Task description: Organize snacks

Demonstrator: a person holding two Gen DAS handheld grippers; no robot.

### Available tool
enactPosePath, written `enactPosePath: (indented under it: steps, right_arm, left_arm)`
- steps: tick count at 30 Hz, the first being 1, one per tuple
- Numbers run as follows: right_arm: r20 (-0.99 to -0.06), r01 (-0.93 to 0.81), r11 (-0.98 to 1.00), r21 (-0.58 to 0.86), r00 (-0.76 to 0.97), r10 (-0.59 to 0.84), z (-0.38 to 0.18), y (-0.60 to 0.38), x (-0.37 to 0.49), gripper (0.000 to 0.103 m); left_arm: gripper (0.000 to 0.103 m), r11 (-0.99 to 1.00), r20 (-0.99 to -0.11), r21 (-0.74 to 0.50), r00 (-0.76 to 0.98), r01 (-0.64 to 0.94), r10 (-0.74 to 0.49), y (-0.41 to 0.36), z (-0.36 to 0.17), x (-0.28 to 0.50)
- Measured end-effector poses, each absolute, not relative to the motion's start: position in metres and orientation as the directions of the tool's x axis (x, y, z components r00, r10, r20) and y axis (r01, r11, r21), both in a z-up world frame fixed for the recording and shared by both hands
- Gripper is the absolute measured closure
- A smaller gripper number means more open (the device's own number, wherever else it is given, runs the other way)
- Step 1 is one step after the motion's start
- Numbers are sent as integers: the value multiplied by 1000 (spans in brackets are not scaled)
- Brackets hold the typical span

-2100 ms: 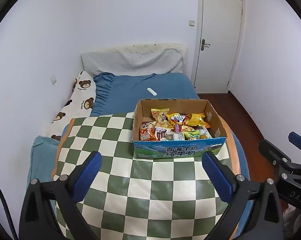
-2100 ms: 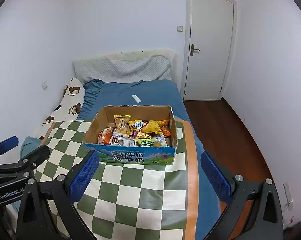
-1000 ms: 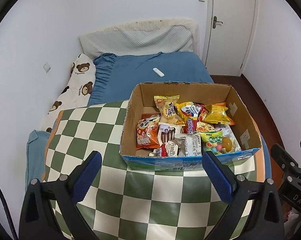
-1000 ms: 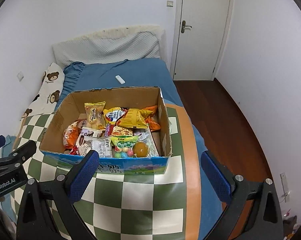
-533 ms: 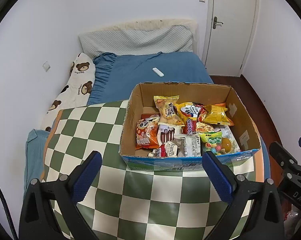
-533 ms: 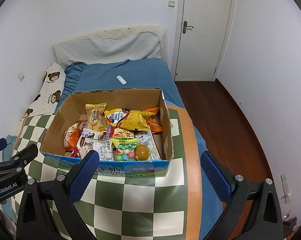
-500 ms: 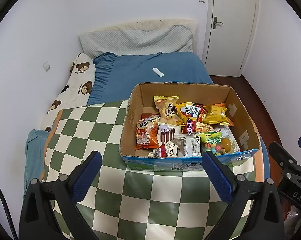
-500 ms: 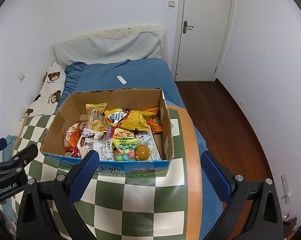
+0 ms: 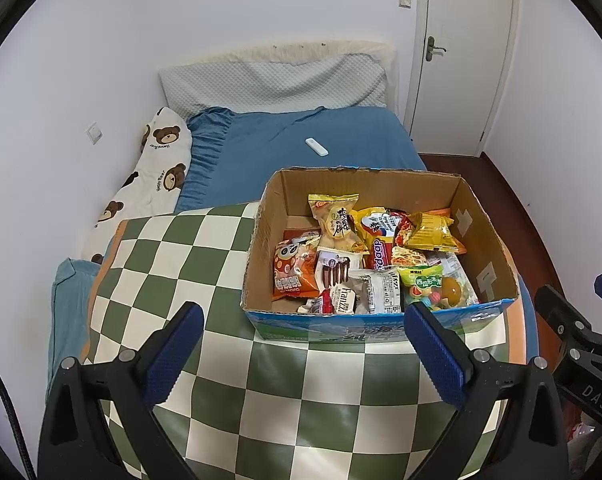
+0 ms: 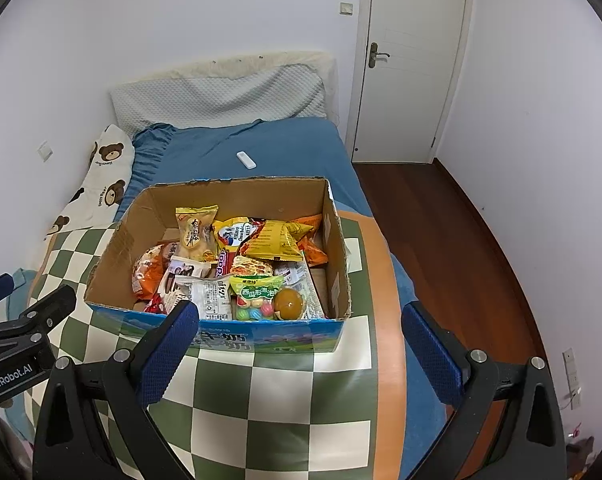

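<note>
An open cardboard box [image 9: 481, 240] [image 10: 113, 260] with a blue printed front stands on a green-and-cream checked cloth [image 9: 173, 256] [image 10: 285, 408] over the bed. Inside lie several snack packets: a yellow bag [image 9: 431, 234] [image 10: 275, 238], an orange panda packet [image 9: 291, 270], a green candy bag [image 9: 421, 284] [image 10: 257, 288], a white Franzzi wrapper [image 9: 377, 294]. My left gripper [image 9: 303, 354] hovers open before the box's near wall, holding nothing. My right gripper [image 10: 301, 352] is open too, just short of the box front. Each gripper shows at the edge of the other's view.
A blue-sheeted bed [image 9: 285, 144] carries a white remote [image 9: 317, 147] [image 10: 246, 159], a bear-print pillow [image 9: 157, 164] at the left, and a grey headboard cushion [image 9: 273, 80]. A shut white door [image 10: 413, 60] and wooden floor [image 10: 453, 232] lie to the right.
Both grippers came closer to the box and rose over it, so its contents now show from above. In the last half second almost nothing moved. Both stayed open.
</note>
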State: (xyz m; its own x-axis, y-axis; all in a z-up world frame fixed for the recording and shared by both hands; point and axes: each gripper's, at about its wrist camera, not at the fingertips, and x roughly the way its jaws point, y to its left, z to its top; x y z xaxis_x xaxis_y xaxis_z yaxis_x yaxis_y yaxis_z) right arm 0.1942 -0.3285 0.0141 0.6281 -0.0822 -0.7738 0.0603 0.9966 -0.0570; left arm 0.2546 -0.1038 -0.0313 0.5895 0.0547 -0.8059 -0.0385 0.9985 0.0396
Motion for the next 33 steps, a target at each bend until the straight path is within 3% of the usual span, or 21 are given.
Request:
enactPosePath:
  steps: [33]
  right_arm:
    - [-772,50,998,-42,633,-64,23,-329,187,0]
  left_arm:
    - [0,999,-803,34,594,-41,52,-105,-25,249]
